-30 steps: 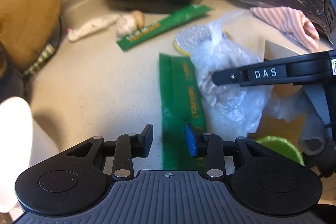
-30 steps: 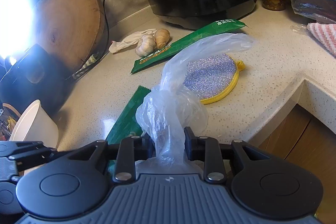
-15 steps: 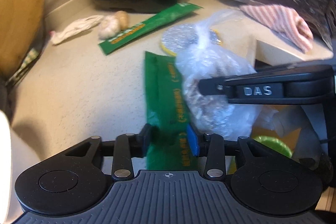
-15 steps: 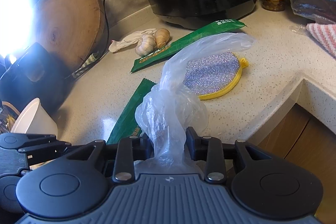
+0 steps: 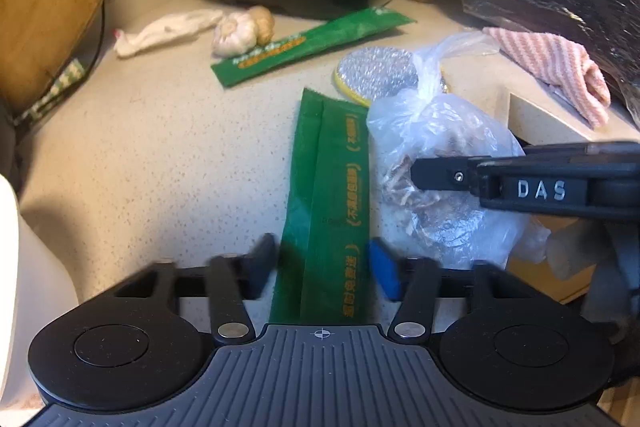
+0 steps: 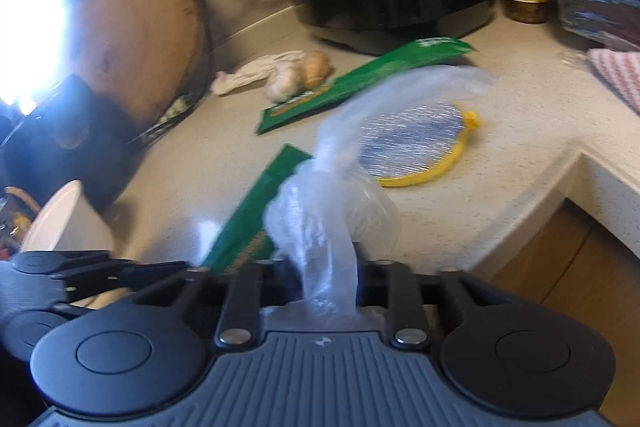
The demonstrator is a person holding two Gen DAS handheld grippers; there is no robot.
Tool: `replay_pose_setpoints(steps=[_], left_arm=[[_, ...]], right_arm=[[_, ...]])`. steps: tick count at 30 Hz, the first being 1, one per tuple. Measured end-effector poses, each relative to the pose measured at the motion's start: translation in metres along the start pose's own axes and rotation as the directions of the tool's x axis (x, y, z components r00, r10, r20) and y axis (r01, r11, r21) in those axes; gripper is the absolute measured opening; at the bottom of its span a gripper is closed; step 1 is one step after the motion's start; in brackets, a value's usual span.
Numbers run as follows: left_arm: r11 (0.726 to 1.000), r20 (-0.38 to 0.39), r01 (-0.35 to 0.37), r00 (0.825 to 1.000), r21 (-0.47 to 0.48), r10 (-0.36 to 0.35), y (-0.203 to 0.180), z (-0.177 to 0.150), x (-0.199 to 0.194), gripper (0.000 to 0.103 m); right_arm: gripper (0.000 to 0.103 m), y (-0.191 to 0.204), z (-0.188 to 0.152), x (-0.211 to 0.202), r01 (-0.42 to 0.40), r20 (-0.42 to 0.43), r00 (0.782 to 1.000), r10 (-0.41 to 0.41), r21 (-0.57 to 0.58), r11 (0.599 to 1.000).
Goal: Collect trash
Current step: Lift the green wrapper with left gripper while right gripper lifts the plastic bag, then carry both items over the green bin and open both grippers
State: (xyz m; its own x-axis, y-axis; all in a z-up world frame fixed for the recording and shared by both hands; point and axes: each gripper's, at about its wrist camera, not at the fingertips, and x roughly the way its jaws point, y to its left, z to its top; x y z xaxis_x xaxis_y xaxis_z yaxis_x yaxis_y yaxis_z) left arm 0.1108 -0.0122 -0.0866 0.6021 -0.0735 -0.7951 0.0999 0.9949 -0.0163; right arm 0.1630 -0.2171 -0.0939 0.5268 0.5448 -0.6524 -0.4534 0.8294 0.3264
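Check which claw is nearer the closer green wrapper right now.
Left. The left claw straddles the near green wrapper, one finger on each side, open. The right claw sits beside it, shut on the clear plastic bag.

green wrapper [image 5: 328, 203], clear bag [image 5: 444, 163], pink-striped cloth [image 5: 556, 67], speckled beige counter [image 5: 160, 155]

Strong white glare came from the far left of my right gripper [image 6: 326, 269] and washed out that corner. The picture there was blurred by motion, and its edges curved.
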Motion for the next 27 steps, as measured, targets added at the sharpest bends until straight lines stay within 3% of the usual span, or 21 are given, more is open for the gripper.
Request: replay_pose_setpoints(steps=[2, 3, 6, 9, 12, 15, 19, 22, 25, 27], left_arm=[[0.999, 0.008, 0.022, 1.0, -0.043, -0.022, 0.005, 0.0, -0.005, 0.037], [0.998, 0.019, 0.03, 0.999, -0.058, -0.029, 0.007, 0.002, -0.009, 0.02], [0.999, 0.087, 0.041, 0.995, 0.003, -0.042, -0.002, 0.008, -0.028, 0.021], [0.993, 0.128, 0.098, 0.986, 0.072, -0.107, -0.017, 0.013, -0.045, 0.021], [0.976, 0.144, 0.177, 0.97, 0.126, -0.195, -0.034, 0.013, -0.057, 0.021], [0.943, 0.12, 0.279, 0.946, 0.182, -0.302, -0.054, 0.012, -0.062, 0.021], [0.876, 0.01, 0.425, 0.899, 0.227, -0.438, -0.087, 0.005, -0.05, 0.021], [0.81, -0.134, 0.537, 0.844, 0.238, -0.52, -0.122, -0.008, -0.029, 0.021], [0.754, -0.304, 0.616, 0.781, 0.23, -0.546, -0.163, -0.034, 0.002, 0.021], [0.744, -0.414, 0.633, 0.749, 0.214, -0.518, -0.187, -0.053, 0.03, 0.021]], right_arm=[[0.016, 0.009, 0.004, -0.009, -0.01, 0.025, 1.0, 0.011, -0.019, 1.0], [0.015, 0.013, 0.005, -0.016, -0.016, 0.047, 0.999, 0.017, -0.024, 1.0], [0.015, 0.018, 0.009, -0.046, -0.025, 0.12, 0.992, 0.026, -0.007, 1.0], [0.015, 0.014, 0.006, -0.076, 0.007, 0.178, 0.984, -0.014, 0.043, 0.999], [0.015, 0.005, -0.006, -0.106, 0.088, 0.218, 0.97, -0.108, 0.1, 0.991], [0.015, -0.008, -0.026, -0.134, 0.183, 0.235, 0.946, -0.222, 0.174, 0.968], [0.015, -0.034, -0.062, -0.167, 0.296, 0.213, 0.904, -0.37, 0.309, 0.904], [0.015, -0.055, -0.096, -0.186, 0.366, 0.171, 0.867, -0.468, 0.42, 0.83], [0.015, -0.074, -0.135, -0.206, 0.434, 0.109, 0.825, -0.555, 0.507, 0.745], [0.015, -0.087, -0.163, -0.213, 0.472, 0.047, 0.803, -0.595, 0.559, 0.682]])
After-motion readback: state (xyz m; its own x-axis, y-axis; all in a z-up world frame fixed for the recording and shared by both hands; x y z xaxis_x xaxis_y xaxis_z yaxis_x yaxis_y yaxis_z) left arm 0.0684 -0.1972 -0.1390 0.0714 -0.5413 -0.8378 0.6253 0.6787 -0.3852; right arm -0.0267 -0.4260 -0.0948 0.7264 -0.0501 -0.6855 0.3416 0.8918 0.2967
